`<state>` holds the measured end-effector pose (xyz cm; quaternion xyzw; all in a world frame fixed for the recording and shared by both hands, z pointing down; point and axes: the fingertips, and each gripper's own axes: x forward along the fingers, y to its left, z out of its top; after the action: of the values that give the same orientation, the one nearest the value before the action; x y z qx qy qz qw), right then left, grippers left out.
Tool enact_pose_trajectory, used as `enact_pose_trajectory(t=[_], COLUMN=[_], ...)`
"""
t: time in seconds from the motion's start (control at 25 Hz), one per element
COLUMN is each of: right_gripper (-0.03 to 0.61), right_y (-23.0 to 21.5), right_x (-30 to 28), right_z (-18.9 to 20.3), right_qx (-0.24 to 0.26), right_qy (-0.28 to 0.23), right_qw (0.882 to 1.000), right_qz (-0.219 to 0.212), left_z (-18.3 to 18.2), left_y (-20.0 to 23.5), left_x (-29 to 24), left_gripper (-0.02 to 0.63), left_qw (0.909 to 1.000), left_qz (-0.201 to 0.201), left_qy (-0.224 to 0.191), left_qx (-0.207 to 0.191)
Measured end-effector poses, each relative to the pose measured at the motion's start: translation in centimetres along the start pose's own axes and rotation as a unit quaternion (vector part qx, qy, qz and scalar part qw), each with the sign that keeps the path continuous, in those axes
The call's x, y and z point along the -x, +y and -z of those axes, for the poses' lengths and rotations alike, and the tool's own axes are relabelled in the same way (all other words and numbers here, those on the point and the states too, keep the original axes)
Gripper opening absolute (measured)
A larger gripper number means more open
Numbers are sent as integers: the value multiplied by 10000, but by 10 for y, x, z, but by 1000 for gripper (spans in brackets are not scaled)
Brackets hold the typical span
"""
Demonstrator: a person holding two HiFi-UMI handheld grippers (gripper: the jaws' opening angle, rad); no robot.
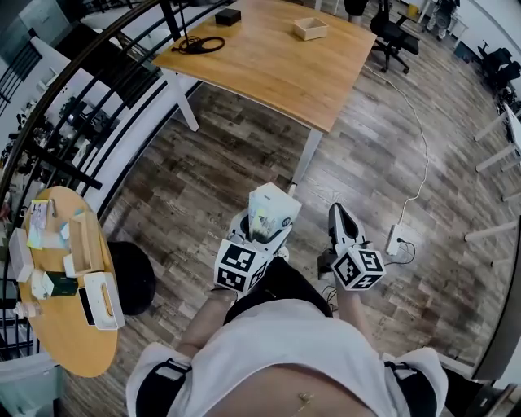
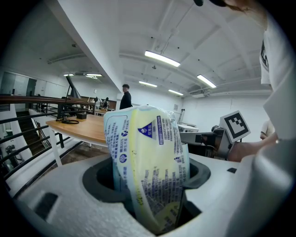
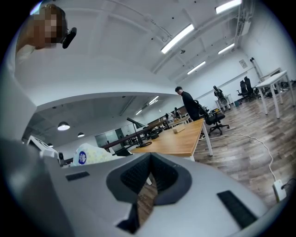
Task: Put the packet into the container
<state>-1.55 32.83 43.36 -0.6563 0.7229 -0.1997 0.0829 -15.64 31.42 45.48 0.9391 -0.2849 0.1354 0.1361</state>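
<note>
The left gripper (image 1: 262, 236), jaws wide, clamps a puffy pale-yellow printed plastic packet (image 2: 148, 162); slick film may slip. The right gripper (image 3: 147, 183) is closed, empty.

A large wooden tabletop (image 1: 277, 65) stands on the plank floor (image 1: 220, 171), with a coiled black cable (image 1: 199, 45) and a small black box (image 1: 228, 15) near its far edge, and a black office chair (image 1: 396, 37) beside it. A white cord (image 1: 423, 155) runs across the floor to a power strip (image 1: 395, 239). At the left, past a curved black railing (image 1: 106, 81), a small round tabletop (image 1: 69, 334) carries a white tissue box (image 1: 103, 300) and assorted small items.
</note>
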Motion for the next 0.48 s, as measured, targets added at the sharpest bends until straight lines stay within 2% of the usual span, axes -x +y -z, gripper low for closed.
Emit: enact_pose_trajectory(t=[0.48], right_gripper=[11], right_y=[-51], right_x=[-57], right_z=[-23], right_qx=[-14], right_qy=[54], right_qw=[10000], right_qz=[29], left_z=[-28], left_y=[32], left_x=[-71], left_gripper=[333], left_qw=[9999], left_qz=[-46], left_qy=[-32], left_qx=[112])
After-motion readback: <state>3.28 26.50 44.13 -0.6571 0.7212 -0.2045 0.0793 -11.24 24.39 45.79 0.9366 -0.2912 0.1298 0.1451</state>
